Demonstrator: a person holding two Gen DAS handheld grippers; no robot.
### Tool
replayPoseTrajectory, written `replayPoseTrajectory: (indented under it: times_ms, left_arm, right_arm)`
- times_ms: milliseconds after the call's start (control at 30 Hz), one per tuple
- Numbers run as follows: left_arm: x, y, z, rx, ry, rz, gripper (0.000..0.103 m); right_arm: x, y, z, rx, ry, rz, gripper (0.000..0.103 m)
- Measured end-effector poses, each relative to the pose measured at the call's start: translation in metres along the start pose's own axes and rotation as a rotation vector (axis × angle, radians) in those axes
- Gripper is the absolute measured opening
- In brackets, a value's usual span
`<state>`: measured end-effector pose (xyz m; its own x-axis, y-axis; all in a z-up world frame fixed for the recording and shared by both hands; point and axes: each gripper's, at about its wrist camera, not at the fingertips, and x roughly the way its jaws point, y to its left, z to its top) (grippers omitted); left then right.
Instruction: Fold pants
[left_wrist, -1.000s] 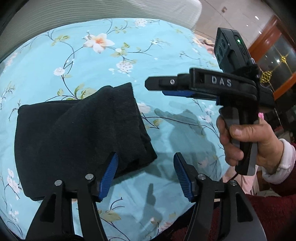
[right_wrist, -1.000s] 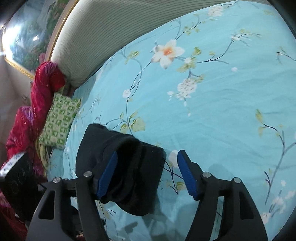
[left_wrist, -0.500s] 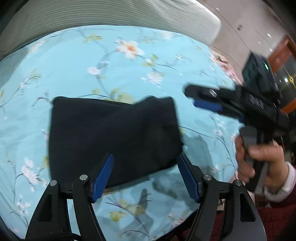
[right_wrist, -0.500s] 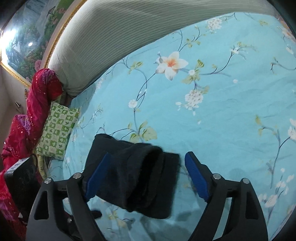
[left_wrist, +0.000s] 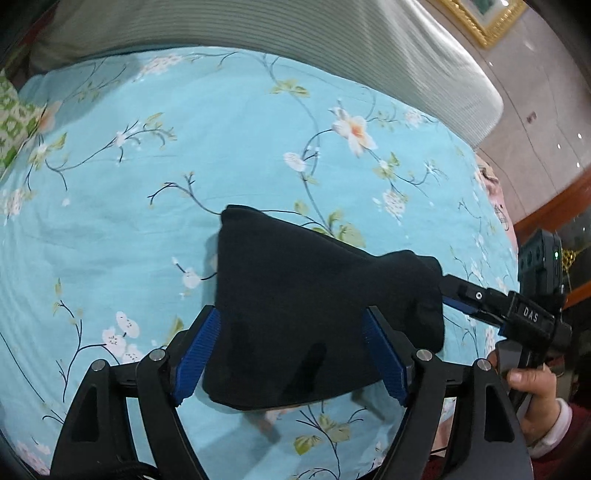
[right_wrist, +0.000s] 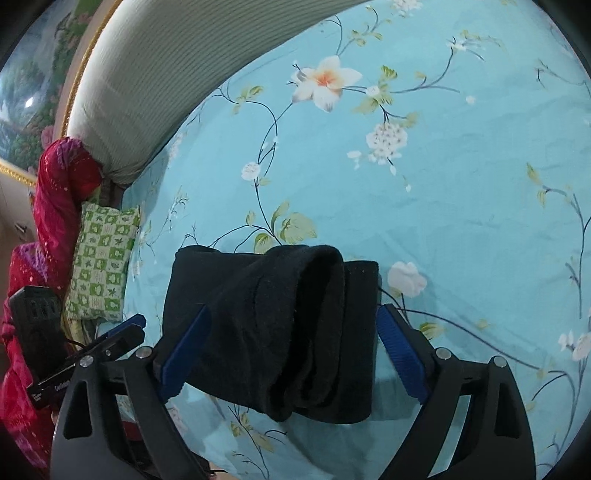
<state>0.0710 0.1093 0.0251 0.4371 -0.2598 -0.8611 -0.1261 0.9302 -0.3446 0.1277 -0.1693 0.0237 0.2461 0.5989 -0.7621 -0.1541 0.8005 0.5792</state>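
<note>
with both the left gripper (left_wrist: 291, 354) and right gripper (right_wrist: 291, 354) spread wide and just opening around the folded black pants (right_wrist: 273, 332), lower evenly, pinch every layer.

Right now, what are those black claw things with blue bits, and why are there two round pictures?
Each claw is a hand-held tool with two fingers, and a small camera on it looks along them. One picture comes from the left tool, the other from the right tool. In the left picture you can see a person's hand holding the right one. Below them is a bed with a blue flowered sheet, and on it lie the black pants, folded into a bundle. Both tools have just been opening their jaws, so nothing is held; the pants only lie underneath. A green checked pillow sits at the side.
</note>
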Motion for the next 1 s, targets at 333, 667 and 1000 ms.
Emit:
replayPoseTrajectory:
  times_ms: [333,667,1000]
  left_arm:
    - [0.018,0.016,0.004,-0.022,0.047,-0.004,0.08]
    - [0.04,0.029,0.009,-0.04,0.107,-0.022,0.08]
    - [0.06,0.044,0.008,-0.085,0.158,-0.046,0.081]
  right_arm:
    - [0.015,-0.005,-0.007,0.076,0.031,-0.005,0.092]
    - [0.032,-0.013,-0.01,0.099,0.06,-0.028,0.093]
    - [0.037,-0.034,-0.021,0.108,0.08,0.049,0.066]
